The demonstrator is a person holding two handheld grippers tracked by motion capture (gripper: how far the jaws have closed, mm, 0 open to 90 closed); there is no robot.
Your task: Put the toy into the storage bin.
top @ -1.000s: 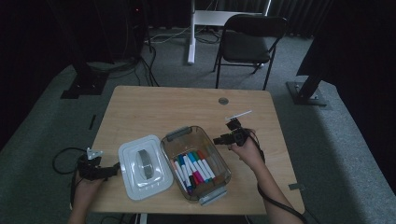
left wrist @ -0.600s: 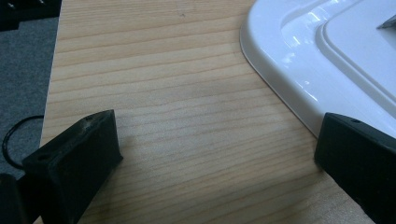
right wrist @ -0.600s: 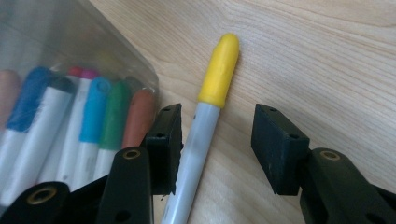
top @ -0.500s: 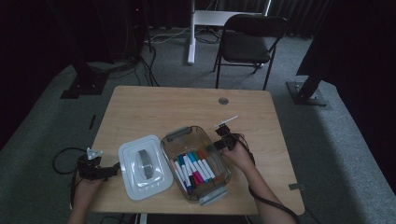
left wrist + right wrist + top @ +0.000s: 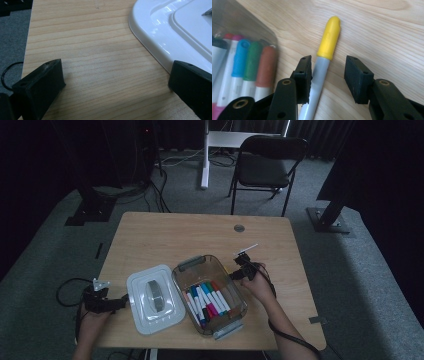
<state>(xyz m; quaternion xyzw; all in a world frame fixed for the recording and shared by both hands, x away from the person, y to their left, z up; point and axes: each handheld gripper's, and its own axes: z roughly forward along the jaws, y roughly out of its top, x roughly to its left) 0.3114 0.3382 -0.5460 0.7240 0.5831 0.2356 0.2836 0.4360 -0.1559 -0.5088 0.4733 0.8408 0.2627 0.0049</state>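
A yellow-capped marker (image 5: 323, 62) with a grey barrel lies on the wooden table beside the clear plastic box (image 5: 186, 282). My right gripper (image 5: 329, 61) is down over it and its jaws have just been closing. The barrel is between them, against the left jaw, with a gap to the right jaw. In the high view the right gripper (image 5: 236, 272) sits at the box's right edge. Several coloured markers (image 5: 207, 301) lie in the box. My left gripper (image 5: 116, 66) rests open on the table by the white lid (image 5: 180, 30), holding nothing.
The white lid (image 5: 152, 297) with a grey handle lies left of the box, and the left gripper (image 5: 116, 304) is at its left edge. A round grommet (image 5: 239, 228) sits near the table's far edge. A black chair (image 5: 265, 165) stands behind the table.
My right hand has come down and a little left toward the box's right side. The left hand has kept still.
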